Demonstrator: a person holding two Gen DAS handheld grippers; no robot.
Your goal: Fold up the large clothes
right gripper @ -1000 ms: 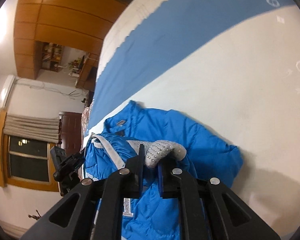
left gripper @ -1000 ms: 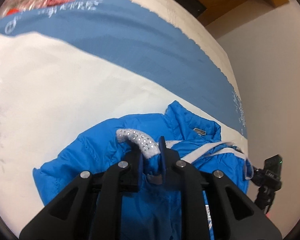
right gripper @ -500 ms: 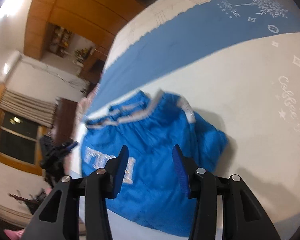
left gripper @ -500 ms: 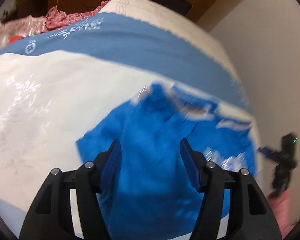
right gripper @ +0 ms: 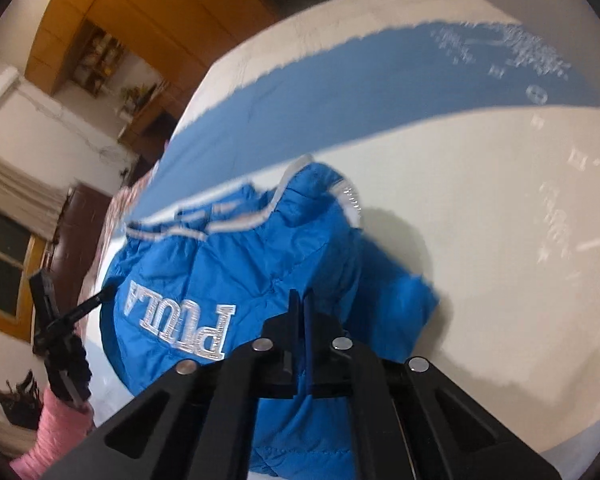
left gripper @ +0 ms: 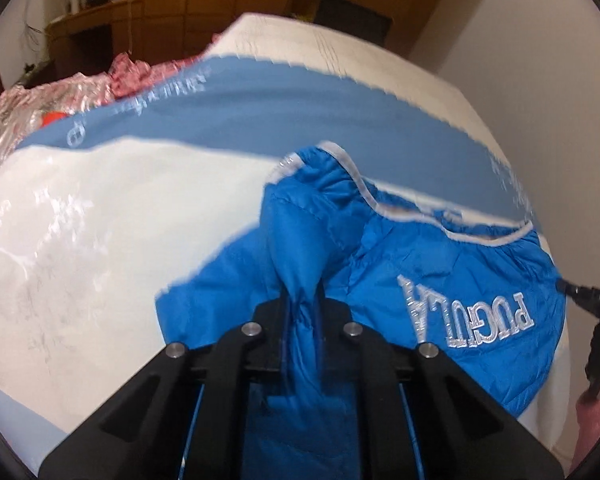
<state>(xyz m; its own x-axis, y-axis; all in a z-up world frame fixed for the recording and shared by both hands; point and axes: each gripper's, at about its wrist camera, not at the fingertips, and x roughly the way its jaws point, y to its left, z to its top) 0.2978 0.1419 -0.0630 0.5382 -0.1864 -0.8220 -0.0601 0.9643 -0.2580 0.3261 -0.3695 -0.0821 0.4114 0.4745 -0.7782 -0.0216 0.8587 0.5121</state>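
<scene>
A bright blue padded jacket (left gripper: 380,264) with grey trim and silver embroidered letters lies on a white and blue bed sheet (left gripper: 100,200). My left gripper (left gripper: 303,300) is shut on a pinched ridge of the jacket's blue fabric near its left side. In the right wrist view the jacket (right gripper: 228,272) lies with its lettering upside down. My right gripper (right gripper: 300,304) is shut on a thin fold of the blue fabric at the jacket's near edge. The other gripper shows at each view's edge.
A pile of pink and red clothes (left gripper: 60,92) lies at the far left of the bed. Wooden cabinets (right gripper: 100,20) and a window (right gripper: 0,248) stand beyond the bed. A pink sleeve (right gripper: 48,440) shows at the lower left.
Both grippers let go of the grey studded cuffs, opened, and have now shut on blue fabric of the jacket. The jacket now lies with its lettered side up.
</scene>
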